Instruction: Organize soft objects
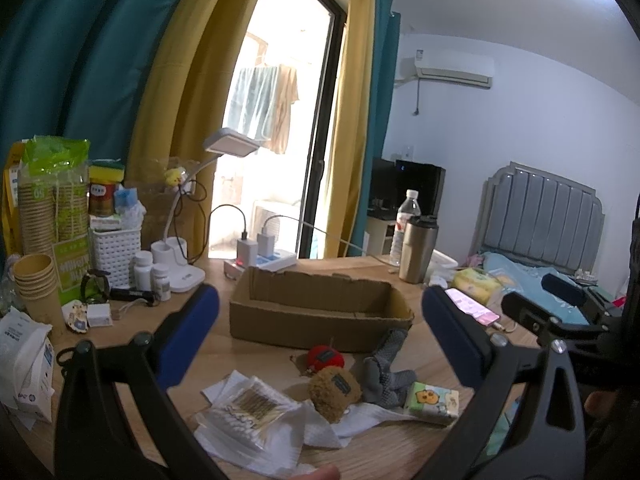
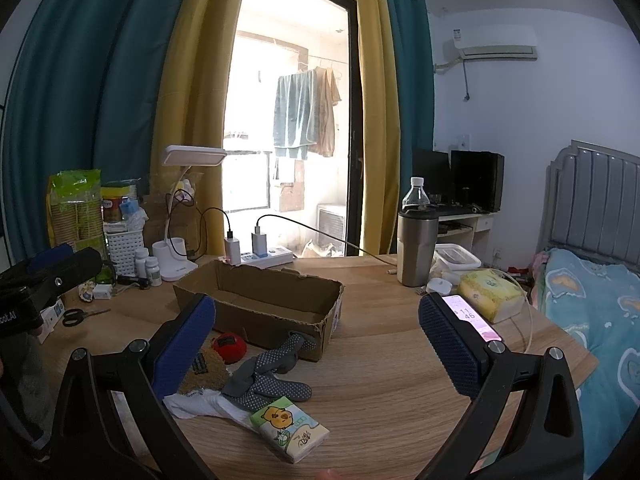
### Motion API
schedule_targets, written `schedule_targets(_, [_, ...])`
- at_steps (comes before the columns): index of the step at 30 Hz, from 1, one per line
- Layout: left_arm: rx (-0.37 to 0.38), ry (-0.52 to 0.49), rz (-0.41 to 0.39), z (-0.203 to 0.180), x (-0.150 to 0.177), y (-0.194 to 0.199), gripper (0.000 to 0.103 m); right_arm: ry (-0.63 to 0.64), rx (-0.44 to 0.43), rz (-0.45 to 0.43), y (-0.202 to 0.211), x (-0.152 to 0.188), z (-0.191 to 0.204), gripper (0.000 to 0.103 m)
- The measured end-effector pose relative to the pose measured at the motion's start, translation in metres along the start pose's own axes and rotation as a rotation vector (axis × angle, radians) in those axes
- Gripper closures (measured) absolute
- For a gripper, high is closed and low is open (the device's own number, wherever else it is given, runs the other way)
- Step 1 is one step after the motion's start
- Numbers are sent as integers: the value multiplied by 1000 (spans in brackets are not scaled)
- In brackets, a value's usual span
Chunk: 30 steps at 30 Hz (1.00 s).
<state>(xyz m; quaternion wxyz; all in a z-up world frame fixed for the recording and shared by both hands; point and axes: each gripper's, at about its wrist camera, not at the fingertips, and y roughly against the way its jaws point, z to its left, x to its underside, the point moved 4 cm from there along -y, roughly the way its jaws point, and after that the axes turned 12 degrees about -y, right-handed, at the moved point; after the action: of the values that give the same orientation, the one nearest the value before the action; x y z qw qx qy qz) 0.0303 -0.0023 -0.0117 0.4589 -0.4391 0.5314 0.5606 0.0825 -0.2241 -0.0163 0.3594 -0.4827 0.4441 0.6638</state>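
Note:
An open cardboard box (image 1: 320,308) (image 2: 264,300) stands on the wooden table. In front of it lie a red plush (image 1: 325,358) (image 2: 229,346), a brown plush (image 1: 334,392) (image 2: 208,374), grey dotted socks (image 1: 386,372) (image 2: 272,372), a small tissue pack (image 1: 432,398) (image 2: 290,428), a white cloth (image 1: 320,434) (image 2: 204,404) and a bag of cotton swabs (image 1: 248,410). My left gripper (image 1: 320,340) is open and empty, above the pile. My right gripper (image 2: 316,344) is open and empty, right of the pile.
A steel tumbler (image 2: 416,246), water bottle (image 2: 416,192), yellow tissue pack (image 2: 490,290) and phone (image 2: 472,316) sit at the right. A lamp (image 1: 180,256), power strip (image 2: 264,256), pill bottles (image 1: 152,272), white basket (image 1: 116,248), paper cups (image 1: 34,280) and scissors (image 2: 80,314) crowd the left. A bed (image 2: 600,300) lies beyond.

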Motion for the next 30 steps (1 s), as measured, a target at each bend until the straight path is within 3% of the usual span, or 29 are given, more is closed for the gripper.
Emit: schedule_targets(30, [10, 5, 9, -2, -3, 3, 1, -3, -2, -1, 0, -1, -1, 0])
